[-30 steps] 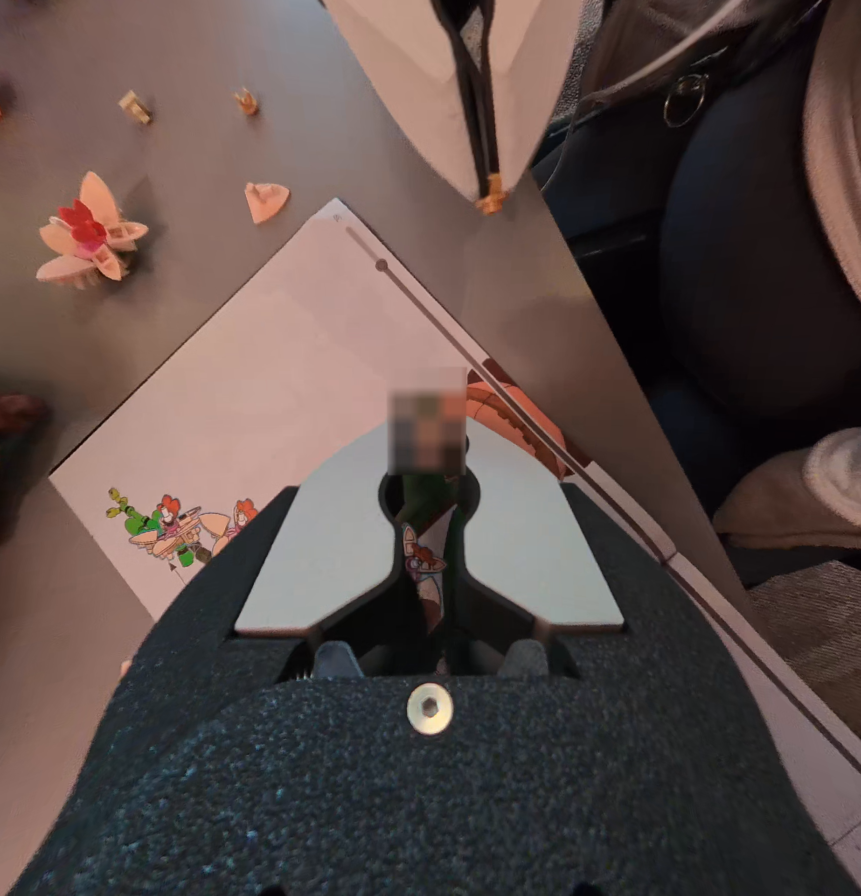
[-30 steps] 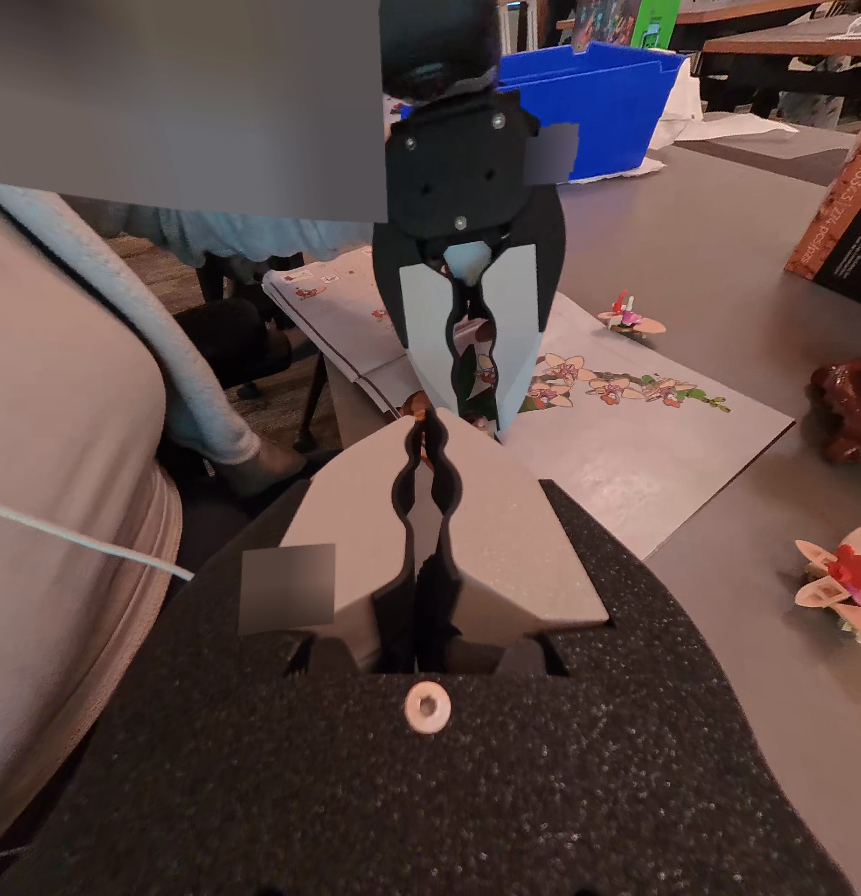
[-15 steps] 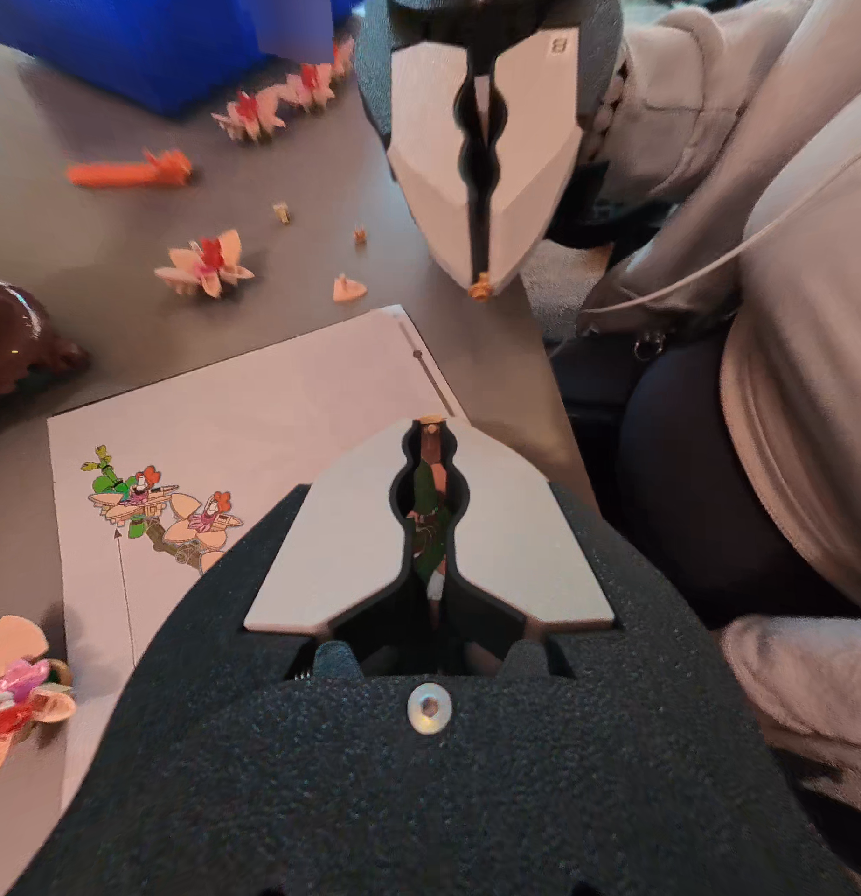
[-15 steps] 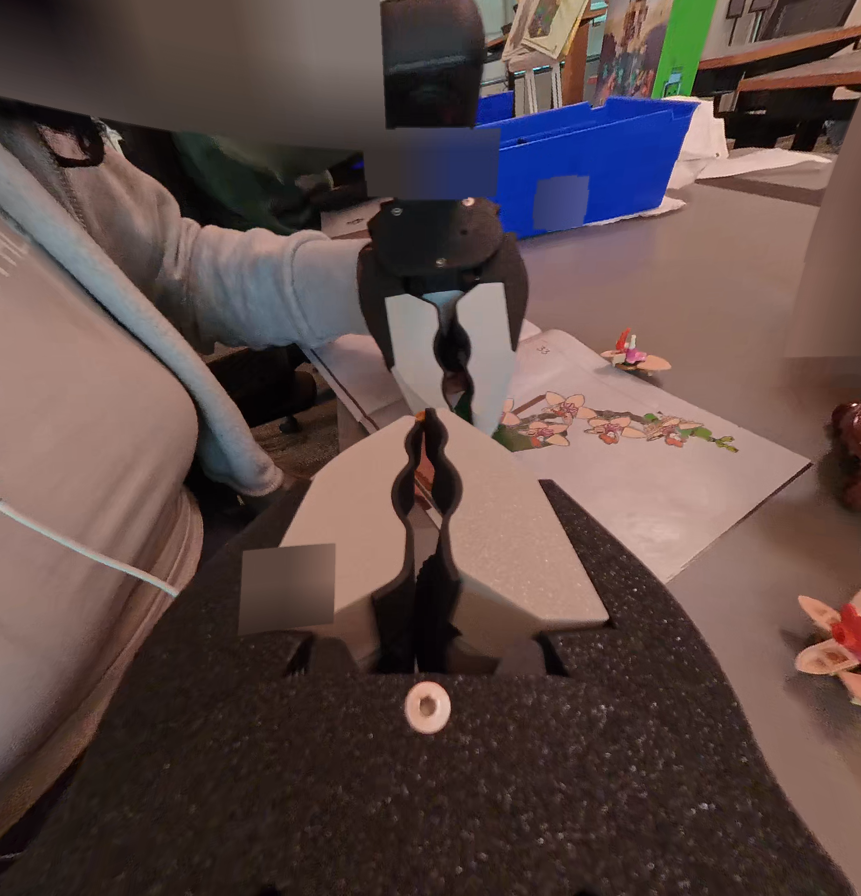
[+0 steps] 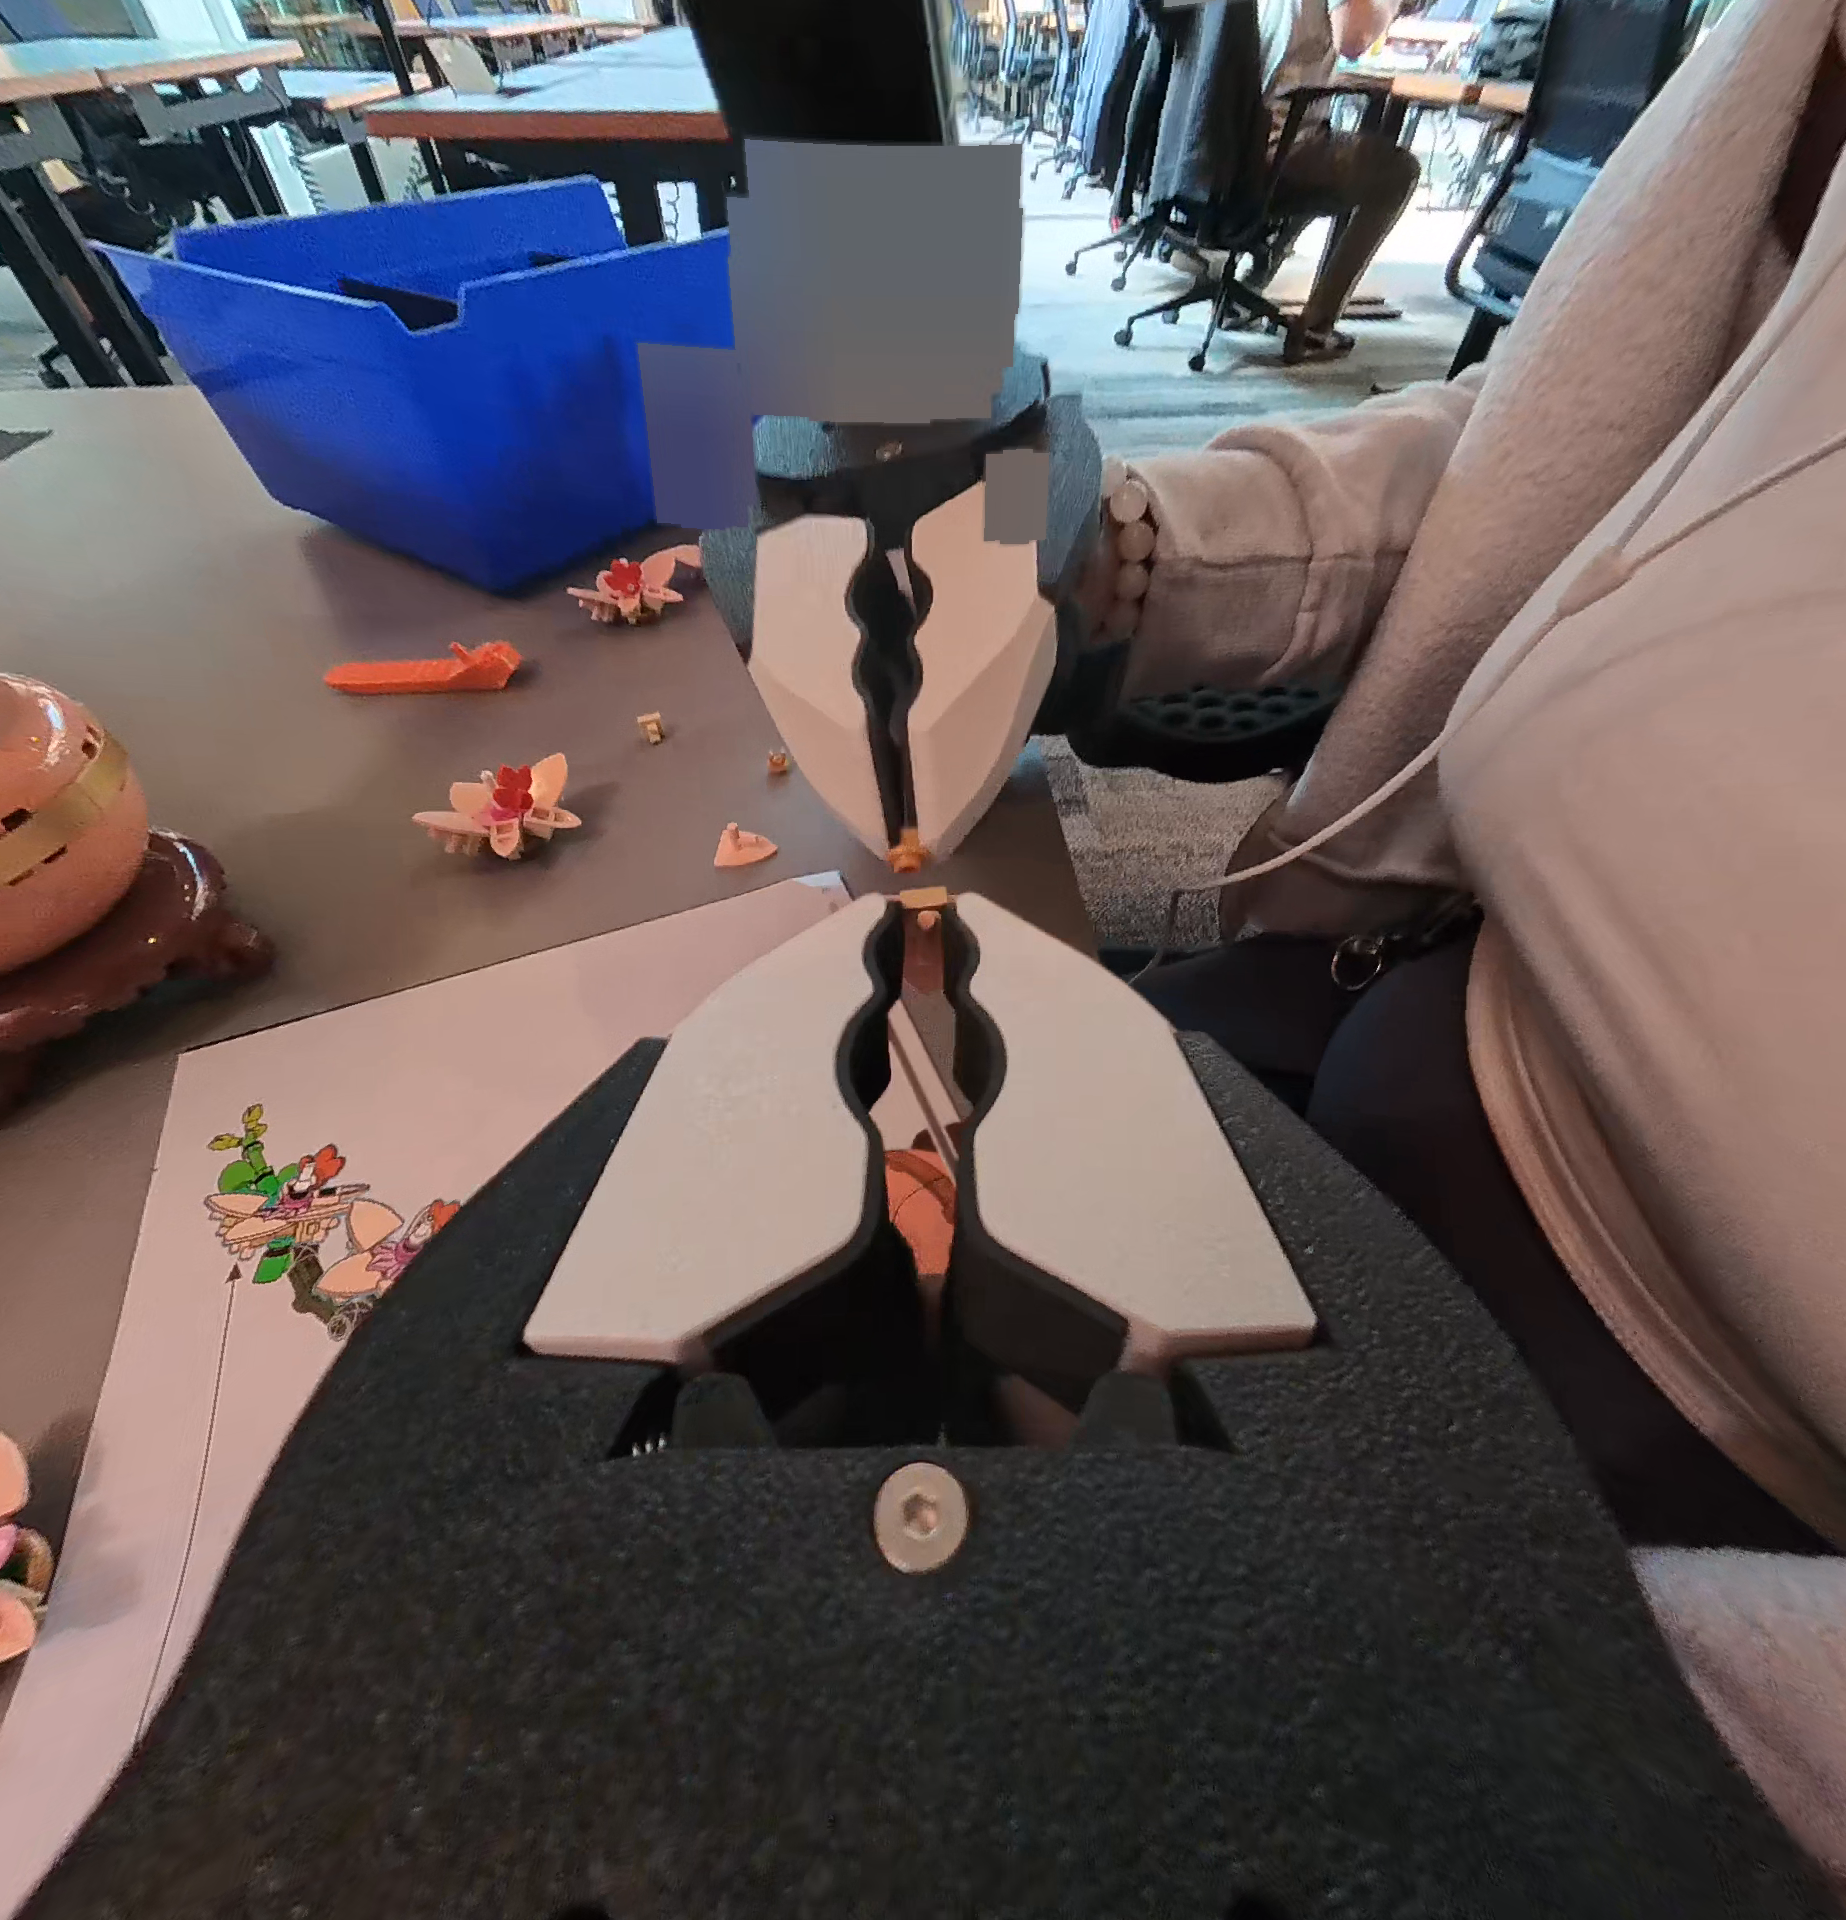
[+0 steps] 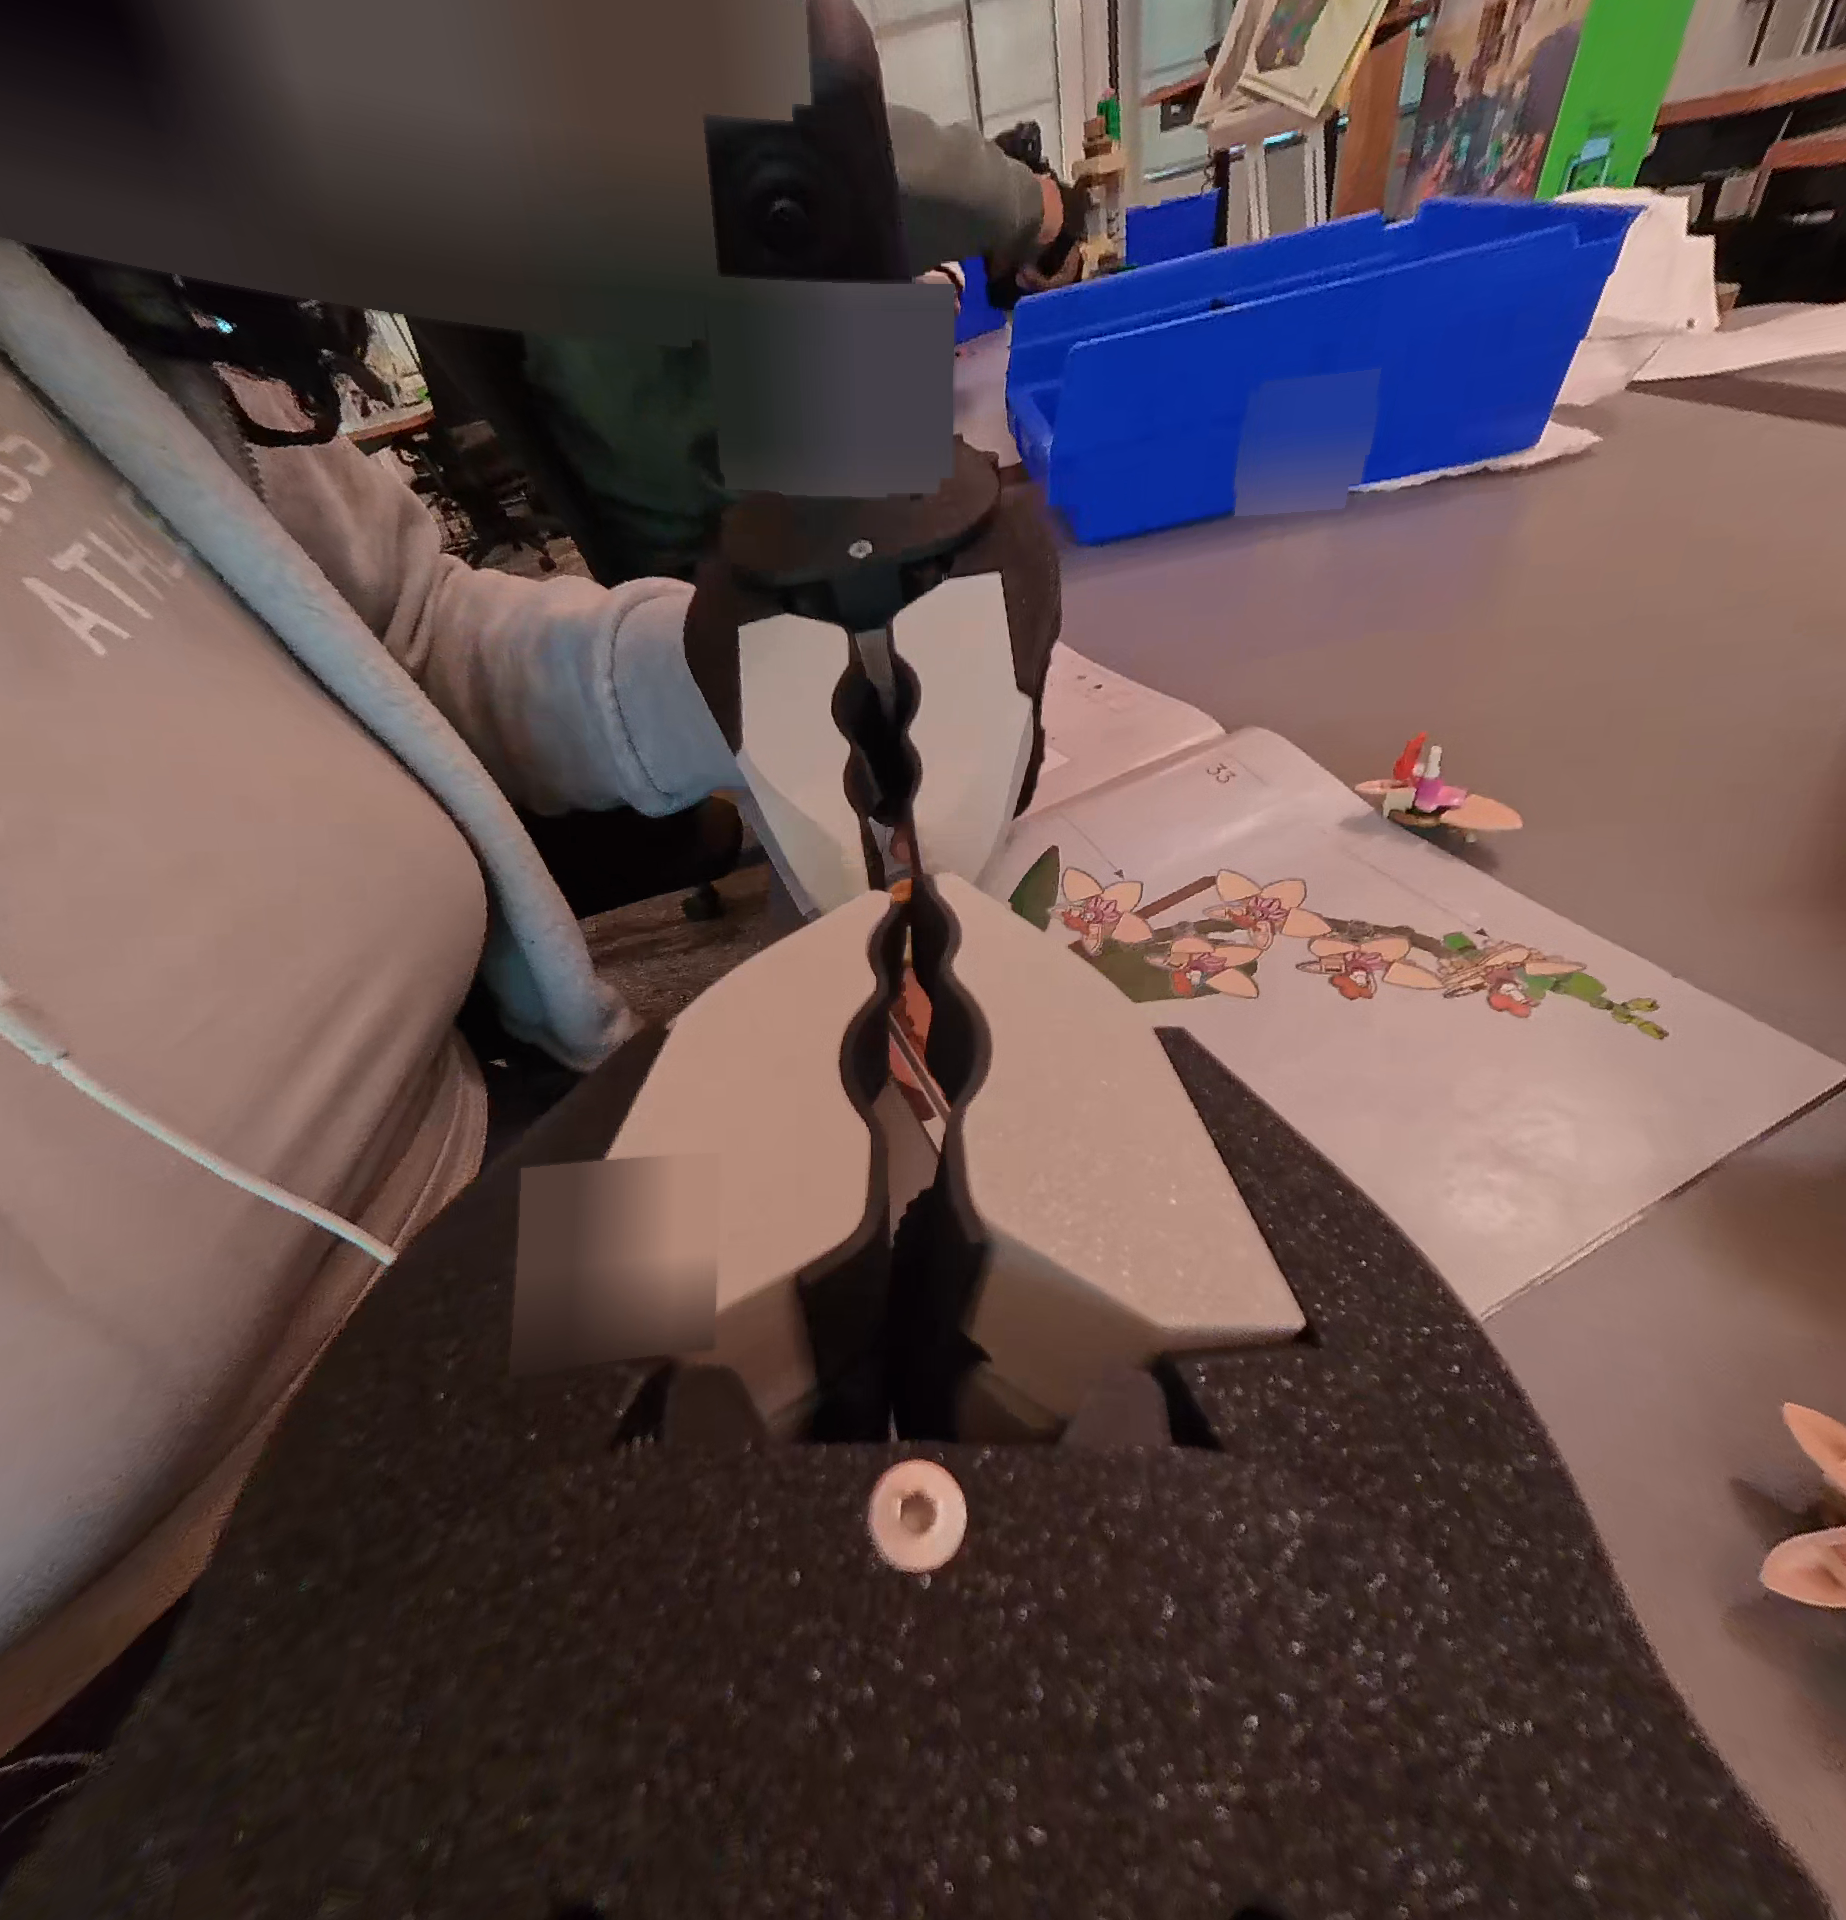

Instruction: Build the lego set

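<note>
Both my grippers have risen off the instruction booklet (image 5: 462, 1060). Left gripper (image 5: 923, 902) pinches a tan piece (image 5: 923, 896); right gripper (image 5: 906, 844), at 12 o'clock, pinches an orange stud (image 5: 906, 854), nearly touching. Mating seems next.

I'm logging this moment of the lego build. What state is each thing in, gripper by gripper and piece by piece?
Left hand-held gripper: shut on tan piece.
Right hand-held gripper: shut on orange piece, tip to tip with the left, small gap between pieces.
Instruction booklet: open, flat on table.
Blue bin: upright, contents hidden.
Orange separator tool: lying flat.
Flower by the booklet: assembled, loose on table.
</note>
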{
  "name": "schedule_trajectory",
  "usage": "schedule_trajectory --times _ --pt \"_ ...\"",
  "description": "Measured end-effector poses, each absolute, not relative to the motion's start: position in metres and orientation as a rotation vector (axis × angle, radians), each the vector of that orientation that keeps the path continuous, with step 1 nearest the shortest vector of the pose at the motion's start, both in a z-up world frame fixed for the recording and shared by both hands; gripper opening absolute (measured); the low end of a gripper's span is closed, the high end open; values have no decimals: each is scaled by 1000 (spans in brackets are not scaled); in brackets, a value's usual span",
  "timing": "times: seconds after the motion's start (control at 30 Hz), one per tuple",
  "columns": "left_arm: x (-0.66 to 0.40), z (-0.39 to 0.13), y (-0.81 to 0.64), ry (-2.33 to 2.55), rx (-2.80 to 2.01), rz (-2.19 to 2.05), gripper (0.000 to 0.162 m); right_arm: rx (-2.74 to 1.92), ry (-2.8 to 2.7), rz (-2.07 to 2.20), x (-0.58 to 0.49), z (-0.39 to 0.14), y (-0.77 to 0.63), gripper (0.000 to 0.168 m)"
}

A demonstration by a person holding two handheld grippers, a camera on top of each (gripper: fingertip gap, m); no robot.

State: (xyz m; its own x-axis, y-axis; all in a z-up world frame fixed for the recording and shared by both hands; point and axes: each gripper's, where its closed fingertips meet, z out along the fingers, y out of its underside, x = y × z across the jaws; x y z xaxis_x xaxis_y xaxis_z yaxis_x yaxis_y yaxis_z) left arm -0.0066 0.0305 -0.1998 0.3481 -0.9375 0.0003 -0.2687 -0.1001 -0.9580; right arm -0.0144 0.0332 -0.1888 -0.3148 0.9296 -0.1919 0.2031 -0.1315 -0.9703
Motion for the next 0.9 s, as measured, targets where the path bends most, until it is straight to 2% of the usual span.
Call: schedule_trajectory --times 0.4,0.9 --pt "-6 -201 28 1144 -1597 -816 6 -1346 -1606 1497 -12 -197 27 1" --pt "-28 -225 42 1269 -1801 -584 6 -1442 -1680 1279 -31 -221 40 1"
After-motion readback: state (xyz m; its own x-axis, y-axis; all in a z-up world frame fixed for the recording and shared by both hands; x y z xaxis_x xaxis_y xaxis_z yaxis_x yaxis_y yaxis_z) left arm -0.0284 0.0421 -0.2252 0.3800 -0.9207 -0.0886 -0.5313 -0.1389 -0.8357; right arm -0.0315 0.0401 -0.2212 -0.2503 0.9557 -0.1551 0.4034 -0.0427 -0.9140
